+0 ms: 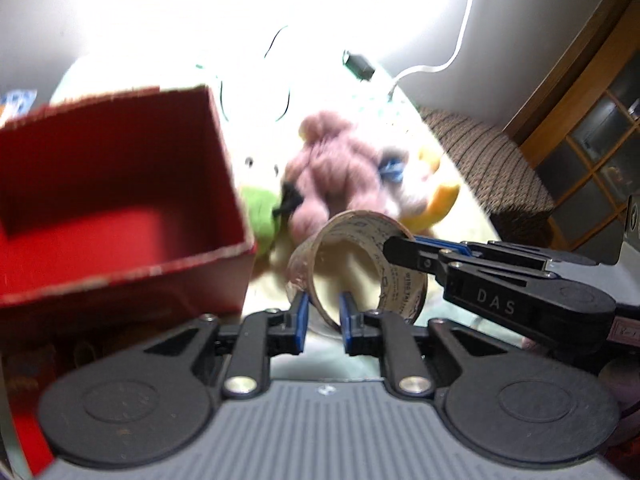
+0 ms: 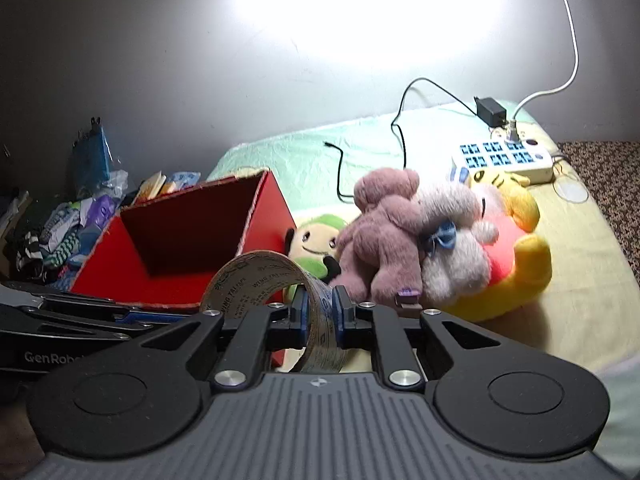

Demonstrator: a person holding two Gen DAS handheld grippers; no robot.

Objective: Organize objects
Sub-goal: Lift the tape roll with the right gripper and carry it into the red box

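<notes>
A roll of brown printed tape (image 1: 352,228) (image 2: 256,276) hangs between both grippers, above the bed. My left gripper (image 1: 324,312) is shut on the roll's near wall, one blue pad inside the ring and one outside. My right gripper (image 2: 322,312) is shut on the opposite wall; in the left wrist view it reaches in from the right (image 1: 394,248). The left gripper (image 2: 160,316) shows at the left edge of the right wrist view. An open red box (image 1: 120,208) (image 2: 192,232) with nothing in it stands just left of the roll.
Plush toys are piled behind the roll: a pink bear (image 2: 384,232), a white one (image 2: 452,248), a yellow one (image 2: 516,272) and a green one (image 2: 316,248). A power strip (image 2: 504,160), a charger (image 2: 490,112) and cables lie at the back. Clutter (image 2: 72,220) fills the far left.
</notes>
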